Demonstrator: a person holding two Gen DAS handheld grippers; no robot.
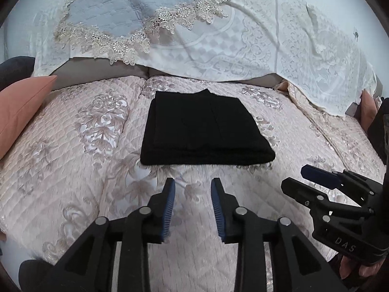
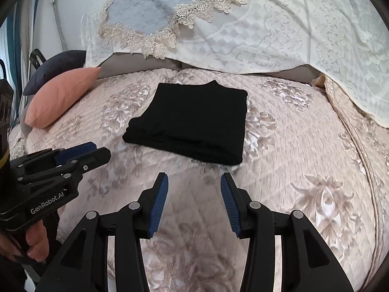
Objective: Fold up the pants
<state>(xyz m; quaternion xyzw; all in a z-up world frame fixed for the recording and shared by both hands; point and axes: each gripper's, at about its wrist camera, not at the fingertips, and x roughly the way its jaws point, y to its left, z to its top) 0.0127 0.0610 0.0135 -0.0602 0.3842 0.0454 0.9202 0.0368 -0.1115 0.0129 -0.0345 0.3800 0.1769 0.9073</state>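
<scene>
Pants (image 1: 204,129), black, folded rectangular on quilted bedspread (image 1: 73,170); left gripper (image 1: 192,182) and right gripper (image 2: 194,177) agape.

Place: a home bedroom
Bed (image 2: 291,146): covered by a quilted pale pink bedspread with a floral pattern
Cushion (image 2: 60,99): salmon pink, lying at the bed's left side
Lace cover (image 2: 279,36): white, draped over the raised far end
Quilted cloth (image 2: 150,7): grey-blue with lace trim, lying over the lace cover
</scene>
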